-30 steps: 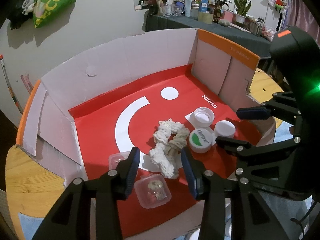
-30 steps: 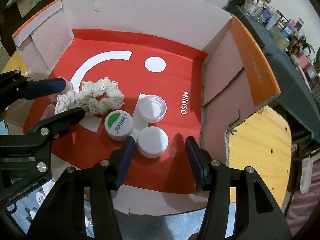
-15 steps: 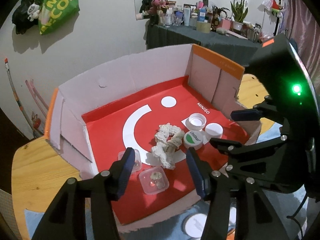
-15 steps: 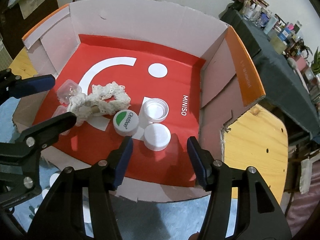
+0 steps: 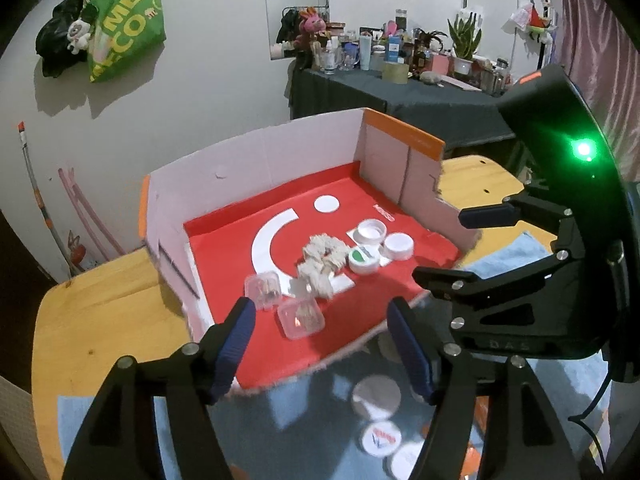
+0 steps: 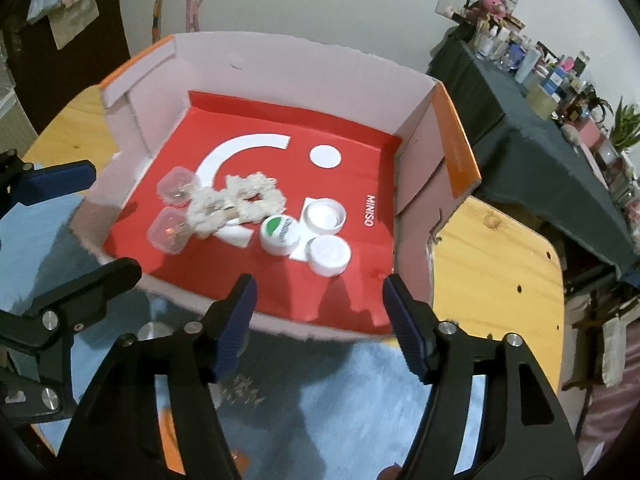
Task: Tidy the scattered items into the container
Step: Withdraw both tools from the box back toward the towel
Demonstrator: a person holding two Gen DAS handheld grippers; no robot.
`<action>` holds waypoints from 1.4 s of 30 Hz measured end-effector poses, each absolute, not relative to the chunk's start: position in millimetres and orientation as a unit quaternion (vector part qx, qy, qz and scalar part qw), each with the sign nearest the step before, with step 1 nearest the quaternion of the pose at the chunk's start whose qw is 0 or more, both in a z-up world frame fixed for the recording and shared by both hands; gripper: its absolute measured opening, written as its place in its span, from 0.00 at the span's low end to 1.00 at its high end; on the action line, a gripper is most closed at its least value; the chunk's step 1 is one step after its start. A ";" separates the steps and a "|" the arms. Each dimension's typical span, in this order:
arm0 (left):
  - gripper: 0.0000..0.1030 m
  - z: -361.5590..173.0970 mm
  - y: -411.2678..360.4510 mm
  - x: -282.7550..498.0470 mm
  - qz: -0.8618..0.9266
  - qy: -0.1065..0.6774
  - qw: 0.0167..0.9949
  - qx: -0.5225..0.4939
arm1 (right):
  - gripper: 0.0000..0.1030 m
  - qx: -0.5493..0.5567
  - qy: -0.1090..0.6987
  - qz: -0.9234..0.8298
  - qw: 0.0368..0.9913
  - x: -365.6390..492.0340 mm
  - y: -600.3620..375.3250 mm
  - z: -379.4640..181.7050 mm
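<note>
Both grippers have drawn back from the box (image 6: 280,80), jaws spread and empty; the round lids (image 5: 376,396) outside look light, slick, best pinched across the rim.

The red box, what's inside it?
Inside the box lie a cream scrunchie, two clear little cases, a green-label lid and two white caps. The scrunchie hides part of each case.
</note>
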State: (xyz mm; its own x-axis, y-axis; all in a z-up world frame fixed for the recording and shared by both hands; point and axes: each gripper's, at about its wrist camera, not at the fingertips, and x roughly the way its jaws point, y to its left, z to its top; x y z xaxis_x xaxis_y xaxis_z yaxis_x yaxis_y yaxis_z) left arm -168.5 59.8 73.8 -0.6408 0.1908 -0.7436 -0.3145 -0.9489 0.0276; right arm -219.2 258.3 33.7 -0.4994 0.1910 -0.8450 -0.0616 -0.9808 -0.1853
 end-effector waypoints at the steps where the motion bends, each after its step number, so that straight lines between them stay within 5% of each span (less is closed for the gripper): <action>1: 0.71 73.7 58.2 -163.0 0.903 0.077 0.141 -0.399 | 0.65 -0.493 -0.068 0.864 0.072 -214.7 254.5 34.5; 12: 0.82 63.4 41.3 -115.9 0.903 0.074 0.142 -0.399 | 0.69 -0.485 -0.077 0.869 0.063 -169.5 225.2 27.4; 42: 0.83 -4.1 49.3 -115.5 0.867 0.108 0.168 -0.456 | 0.70 -0.515 -0.052 0.853 0.065 -101.1 217.7 -24.4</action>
State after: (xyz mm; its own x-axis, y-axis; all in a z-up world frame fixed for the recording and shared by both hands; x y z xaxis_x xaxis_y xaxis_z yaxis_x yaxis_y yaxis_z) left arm -115.5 49.3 -4.1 -0.5271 0.1938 -0.8274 -0.3905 -0.9200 0.0333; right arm -101.1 217.7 -24.4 -0.4602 0.1657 -0.8722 -0.0576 -0.9859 -0.1569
